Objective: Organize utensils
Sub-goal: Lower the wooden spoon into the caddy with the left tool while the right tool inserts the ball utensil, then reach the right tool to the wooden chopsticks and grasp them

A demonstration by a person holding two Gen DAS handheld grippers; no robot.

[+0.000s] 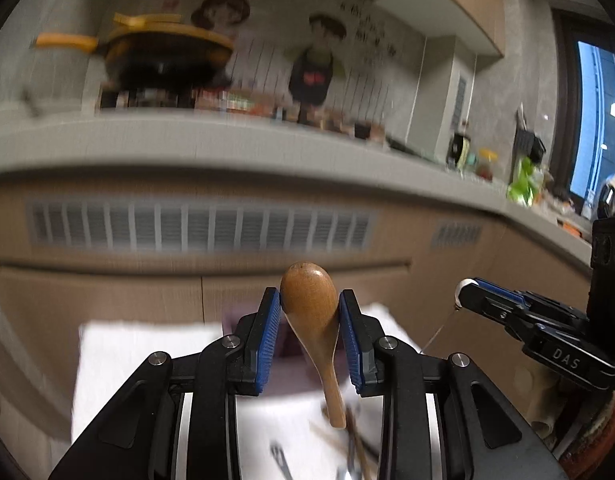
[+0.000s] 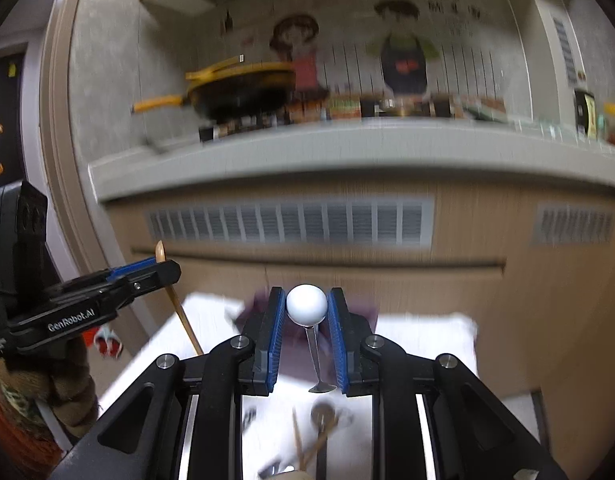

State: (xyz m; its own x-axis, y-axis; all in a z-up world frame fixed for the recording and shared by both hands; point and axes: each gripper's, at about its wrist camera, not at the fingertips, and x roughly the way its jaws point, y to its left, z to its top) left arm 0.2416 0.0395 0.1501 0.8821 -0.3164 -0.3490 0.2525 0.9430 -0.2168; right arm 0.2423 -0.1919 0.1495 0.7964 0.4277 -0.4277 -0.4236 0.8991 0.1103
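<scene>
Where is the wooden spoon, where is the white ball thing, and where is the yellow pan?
wooden spoon (image 1: 309, 300): left wrist view, on its bowl, between the blue pads.
white ball (image 2: 307, 305): right wrist view, on the ball's front, between the blue pads.
yellow pan (image 2: 243, 92): right wrist view, on its dark side.

Both wrist cameras look forward and slightly down along their fingers, side by side, sharing the kitchen counter (image 1: 267, 140) and yellow pan (image 2: 243, 80)

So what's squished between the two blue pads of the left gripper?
A wooden spoon. The left gripper pinches its bowl, handle hanging down. The left wrist view shows it.
</scene>
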